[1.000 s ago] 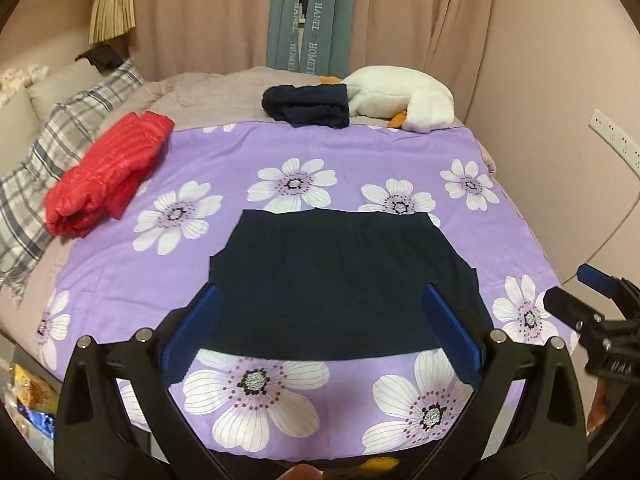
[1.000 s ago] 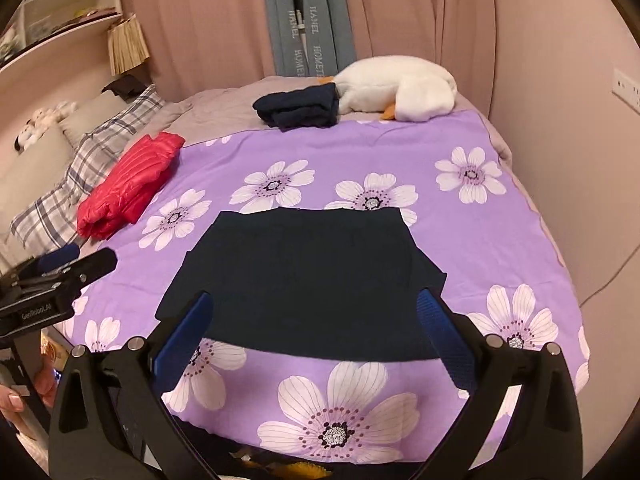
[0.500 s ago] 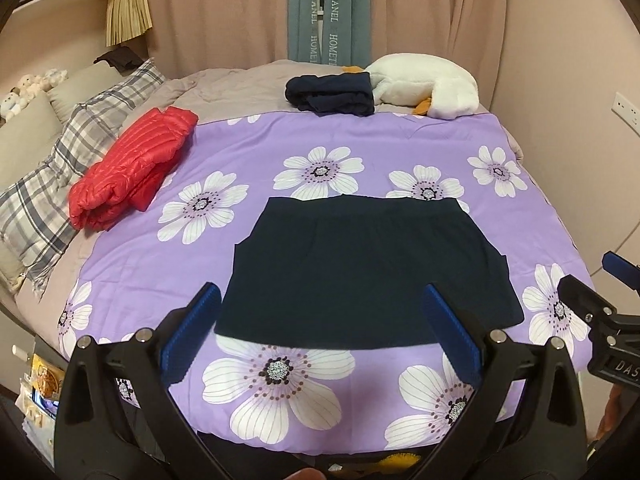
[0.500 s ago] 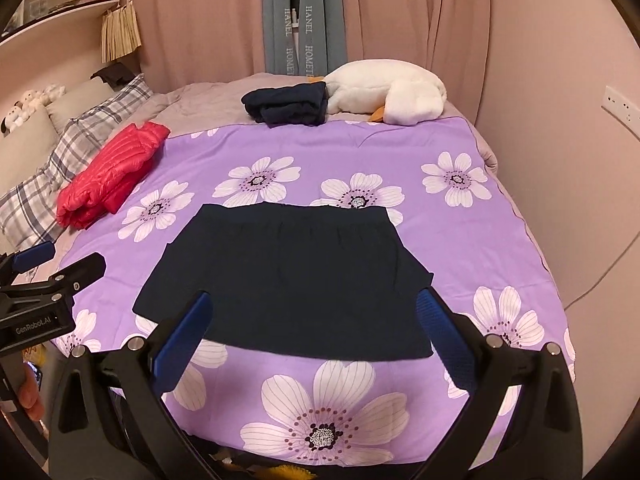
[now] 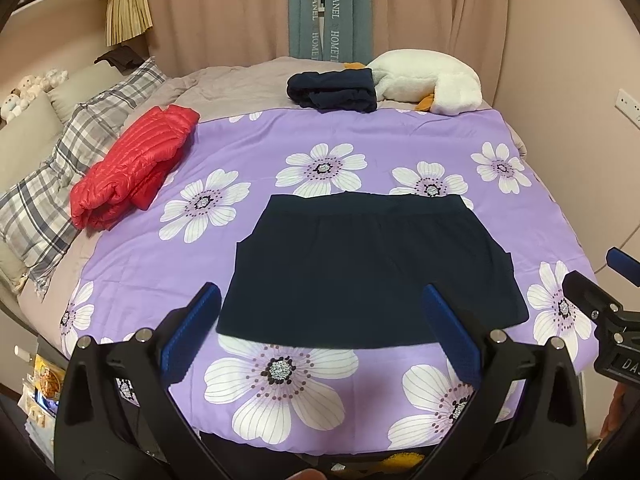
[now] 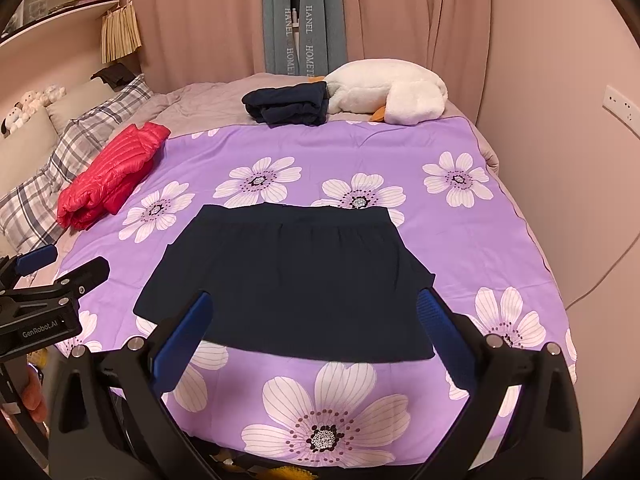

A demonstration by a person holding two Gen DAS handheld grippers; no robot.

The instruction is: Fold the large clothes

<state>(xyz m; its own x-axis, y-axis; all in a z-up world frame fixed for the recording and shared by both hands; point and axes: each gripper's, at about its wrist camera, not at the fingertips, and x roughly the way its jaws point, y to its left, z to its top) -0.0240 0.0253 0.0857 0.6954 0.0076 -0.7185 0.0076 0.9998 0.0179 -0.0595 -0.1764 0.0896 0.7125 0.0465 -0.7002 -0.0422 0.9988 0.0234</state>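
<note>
A dark navy garment (image 5: 368, 264) lies flat on the purple flowered bedspread (image 5: 320, 152), waistband at its far edge; it also shows in the right wrist view (image 6: 292, 276). My left gripper (image 5: 320, 324) is open and empty, held above the bed's near edge in front of the garment's hem. My right gripper (image 6: 316, 330) is open and empty, held likewise near the hem. Each gripper shows at the edge of the other's view: the right gripper (image 5: 600, 300) and the left gripper (image 6: 60, 272).
A folded red puffer jacket (image 5: 132, 164) lies at the left near plaid pillows (image 5: 52, 184). A folded dark pile (image 5: 332, 90) and a white plush goose (image 5: 428, 80) sit at the far end. The wall is close on the right.
Both grippers have pulled back and up from the bed, so the garment looks smaller and farther. The garment has not moved.
</note>
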